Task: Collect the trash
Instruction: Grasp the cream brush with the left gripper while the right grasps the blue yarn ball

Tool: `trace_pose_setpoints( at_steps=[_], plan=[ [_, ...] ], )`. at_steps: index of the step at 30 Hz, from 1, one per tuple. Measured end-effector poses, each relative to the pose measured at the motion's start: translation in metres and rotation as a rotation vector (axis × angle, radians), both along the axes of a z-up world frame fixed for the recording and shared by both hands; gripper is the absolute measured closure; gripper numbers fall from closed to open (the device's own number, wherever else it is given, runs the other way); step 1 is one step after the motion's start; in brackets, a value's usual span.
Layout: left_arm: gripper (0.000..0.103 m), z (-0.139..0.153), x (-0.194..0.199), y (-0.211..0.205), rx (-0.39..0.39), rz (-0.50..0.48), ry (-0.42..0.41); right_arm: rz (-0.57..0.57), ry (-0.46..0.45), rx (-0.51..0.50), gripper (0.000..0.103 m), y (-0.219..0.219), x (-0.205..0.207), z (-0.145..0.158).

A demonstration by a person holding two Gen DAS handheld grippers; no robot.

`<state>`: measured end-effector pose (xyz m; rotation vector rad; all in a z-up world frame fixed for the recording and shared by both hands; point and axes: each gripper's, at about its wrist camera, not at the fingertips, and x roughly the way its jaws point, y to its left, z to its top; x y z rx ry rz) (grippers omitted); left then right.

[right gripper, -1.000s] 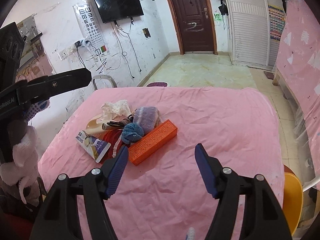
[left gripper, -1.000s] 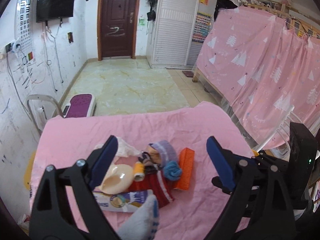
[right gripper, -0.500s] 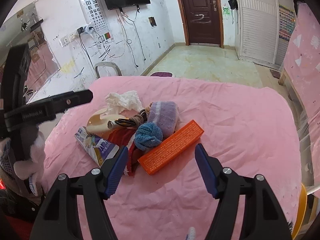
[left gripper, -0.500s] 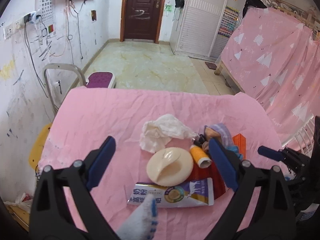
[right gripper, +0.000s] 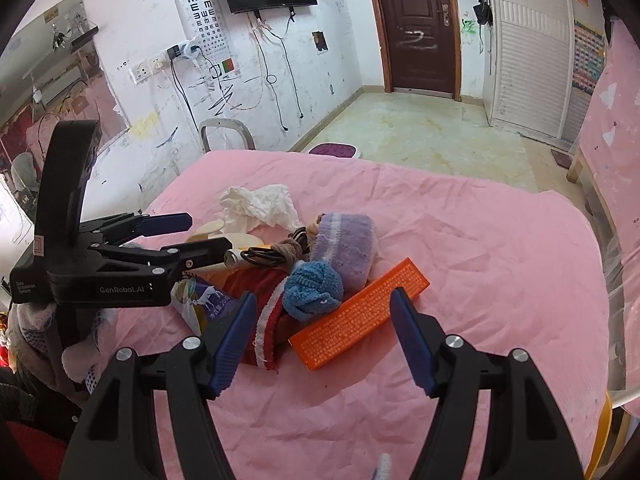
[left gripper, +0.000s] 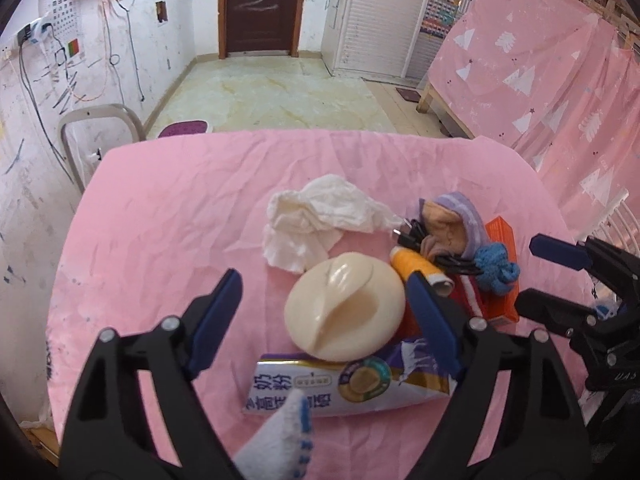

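We note no bin or bag in view; the trash lies loose on the pink sheet (left gripper: 168,208). Left gripper (left gripper: 324,304) hangs over the cream lid (left gripper: 346,306), jaws closing, nothing pinched. Crumpled tissue (left gripper: 320,216) just behind the lid, milk-powder packet (left gripper: 340,384) just in front. Orange box (right gripper: 360,314) lies before our right gripper (right gripper: 324,336), which is released and empty.

Soft even light, fisheye-bent edges, dark corners.

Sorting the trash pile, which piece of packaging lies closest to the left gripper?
The purple-and-white pouch, lying flat just under the left gripper; the orange box lies farther off.
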<state>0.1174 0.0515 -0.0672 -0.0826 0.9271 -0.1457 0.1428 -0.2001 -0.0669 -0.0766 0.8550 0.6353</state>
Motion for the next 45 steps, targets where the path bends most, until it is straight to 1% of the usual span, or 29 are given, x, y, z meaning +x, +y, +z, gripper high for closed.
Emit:
trace_pose_setpoints(
  at_steps=[2,7,10,12,13,17,19,25,29,30,31,32,33,34,38,45],
  plan=[
    [0.022,-0.004,-0.001,-0.001,0.01,-0.038,0.014,0.008,-0.002,0.0,0.044,0.0,0.001,0.001],
    [0.022,-0.013,0.006,-0.01,0.041,-0.093,0.046,0.019,-0.003,-0.004,0.044,0.004,0.004,0.0],
    [0.022,-0.019,0.012,-0.011,0.036,-0.103,0.069,0.027,-0.002,-0.01,0.044,0.007,0.006,-0.001],
    [0.032,-0.02,0.012,-0.009,0.021,-0.102,0.063,0.028,0.001,-0.015,0.044,0.009,0.007,-0.003],
    [0.04,-0.019,0.011,-0.007,0.01,-0.102,0.061,0.028,0.004,-0.017,0.044,0.009,0.009,-0.004],
    [0.04,-0.019,0.01,-0.009,0.02,-0.108,0.053,0.032,0.007,-0.024,0.044,0.013,0.011,-0.007],
    [0.04,-0.017,0.008,-0.008,0.013,-0.099,0.046,0.037,0.006,-0.029,0.044,0.015,0.012,-0.008],
    [0.04,-0.001,-0.005,0.001,-0.001,-0.062,-0.007,0.023,0.009,-0.039,0.044,0.018,0.017,-0.012],
    [0.04,0.01,-0.013,0.007,-0.01,-0.036,-0.036,0.034,0.0,-0.052,0.044,0.021,0.014,-0.013],
    [0.04,0.012,-0.014,0.009,-0.011,-0.032,-0.042,0.039,-0.002,-0.054,0.046,0.022,0.014,-0.013],
    [0.04,0.014,-0.016,0.009,-0.011,-0.027,-0.048,0.041,-0.007,-0.062,0.056,0.023,0.013,-0.013],
    [0.04,0.017,-0.018,0.01,-0.011,-0.023,-0.054,0.038,-0.013,-0.073,0.069,0.024,0.012,-0.014],
    [0.04,0.018,-0.019,0.01,-0.013,-0.019,-0.059,0.036,-0.016,-0.077,0.077,0.023,0.012,-0.014],
    [0.04,0.02,-0.021,0.01,-0.014,-0.015,-0.063,0.038,-0.015,-0.075,0.081,0.022,0.012,-0.014],
    [0.04,0.029,-0.027,0.006,-0.006,-0.011,-0.086,0.025,-0.017,-0.05,0.083,0.014,0.01,-0.011],
    [0.04,0.047,-0.036,-0.011,0.018,-0.017,-0.133,0.005,-0.058,0.012,0.083,-0.007,-0.004,0.009]
  ],
)
